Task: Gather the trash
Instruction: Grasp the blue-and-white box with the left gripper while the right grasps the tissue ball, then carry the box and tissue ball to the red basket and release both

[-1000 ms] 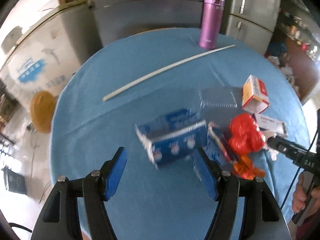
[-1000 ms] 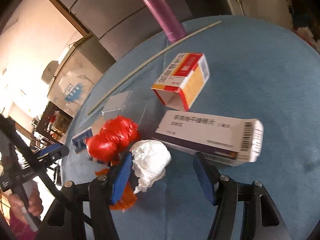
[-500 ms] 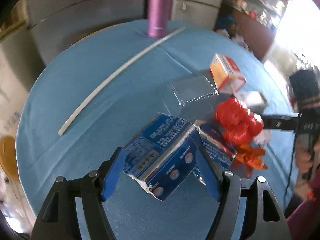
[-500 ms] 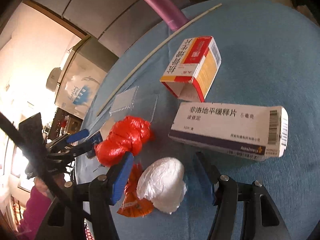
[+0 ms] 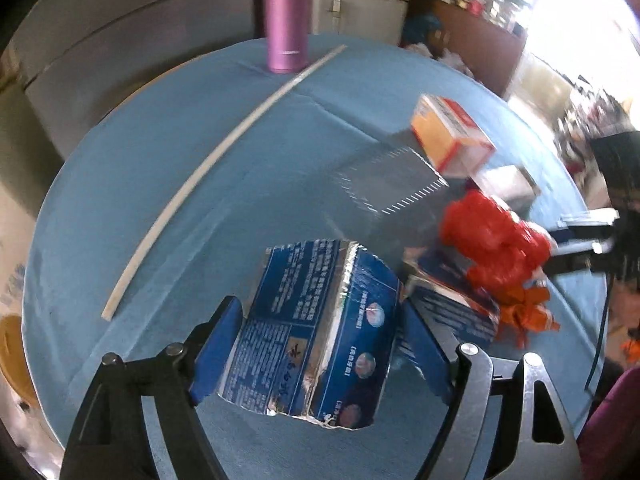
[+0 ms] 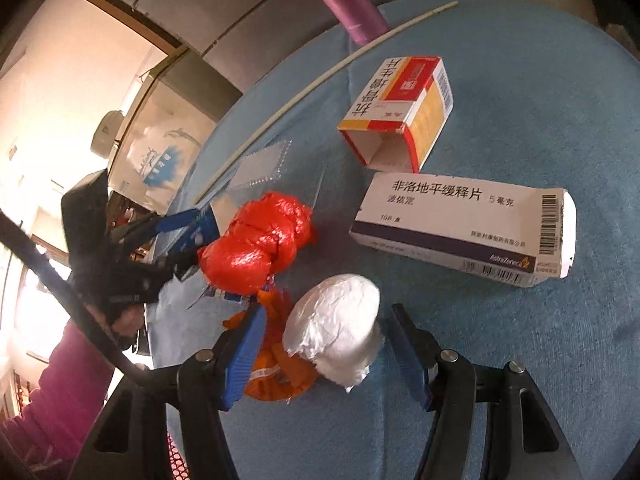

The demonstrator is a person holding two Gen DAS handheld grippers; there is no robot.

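Trash lies bunched toward one side of the blue tabletop [image 5: 168, 184], and the left wrist view looks down on a torn blue carton [image 5: 316, 332] sitting between the fingers of the left gripper [image 5: 320, 344]. Its jaws are opening around the carton, so the pads bracket the box; whether either one presses on it I cannot tell. Judging by that straddle, the opening is being matched to the carton's width ahead of a pinch. Beyond it lie a clear plastic tray [image 5: 388, 180], an orange-and-white box [image 5: 452, 136], a red plastic bag [image 5: 492, 240] and, well apart, a white stick [image 5: 224, 148] beside a purple flask [image 5: 286, 16]. From the right wrist view, the right gripper [image 6: 320, 352] stands at a middling width with a white wad [image 6: 336, 340] between its fingers; a visible gap on the far side says the wad is framed, not clamped. An orange wrapper [image 6: 280, 372] lies just beside the near pad, close enough to get caught. Farther off lie an open-ended red-and-yellow box [image 6: 404, 112] and a long white medicine box [image 6: 464, 224].
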